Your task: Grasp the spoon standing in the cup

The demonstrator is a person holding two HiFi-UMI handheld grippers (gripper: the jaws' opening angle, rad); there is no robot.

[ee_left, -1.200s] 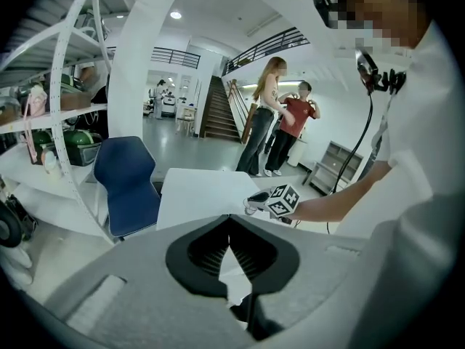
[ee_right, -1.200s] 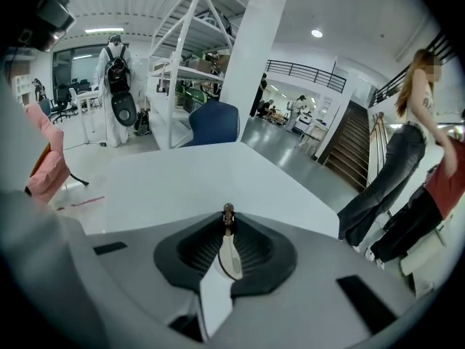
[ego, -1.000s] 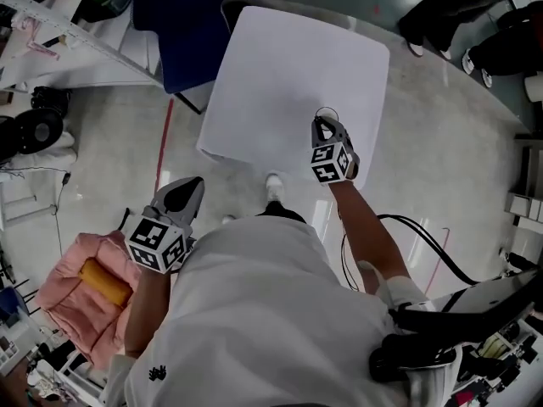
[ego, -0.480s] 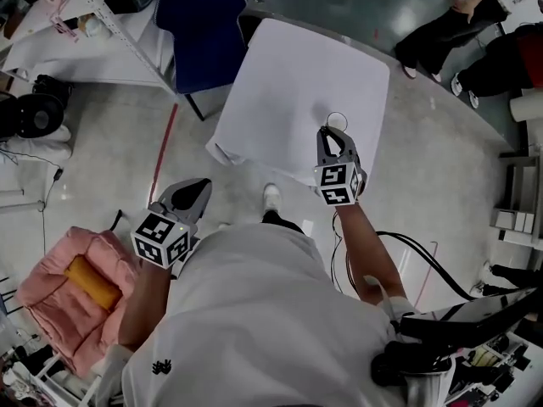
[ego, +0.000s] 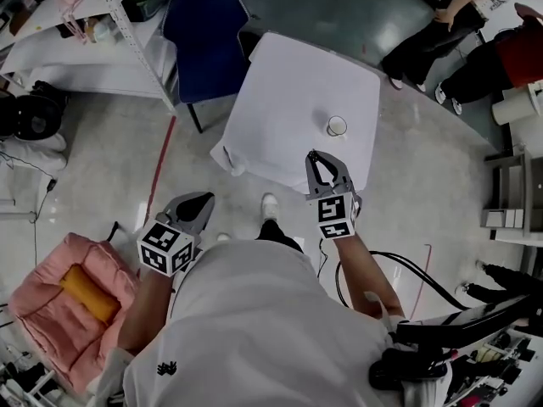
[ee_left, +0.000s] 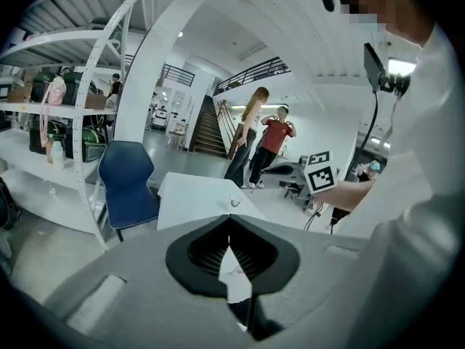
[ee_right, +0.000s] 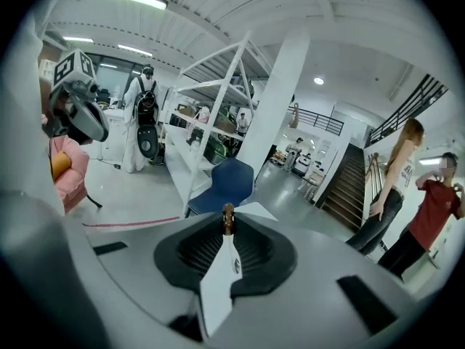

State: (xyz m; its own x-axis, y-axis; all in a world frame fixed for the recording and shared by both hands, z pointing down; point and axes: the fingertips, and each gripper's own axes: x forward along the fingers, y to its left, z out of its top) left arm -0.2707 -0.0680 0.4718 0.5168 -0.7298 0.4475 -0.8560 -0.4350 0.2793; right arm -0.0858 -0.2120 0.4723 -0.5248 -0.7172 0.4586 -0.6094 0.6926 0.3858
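1. Right gripper [ee_right: 227,222]: the jaws are almost together, clamped on a small brown end that I take to be the spoon [ee_right: 227,215]. It sticks up just past the jaw tips. The rest of the spoon cannot be made out in any view.
2. In the head view the right gripper [ego: 316,159] is held over the near part of the white table [ego: 280,83]. Its tips point toward the cup [ego: 337,126] but stand apart from it.
3. The cup stands upright on the table near the right edge. No spoon is visible in it.
4. Left gripper [ee_left: 229,224]: jaw tips together, with nothing between them. In the head view the left gripper [ego: 202,200] is off the table, low at the person's left side over the floor.
5. The left gripper view shows the cup [ee_left: 235,201] far off on the table, with the right gripper's marker cube [ee_left: 320,171] to its right.
6. Surroundings: a blue chair [ego: 199,32] is at the table's far left corner. A pink cushion [ego: 38,282] lies on the floor at lower left, and two bystanders [ee_left: 261,144] stand beyond the table.
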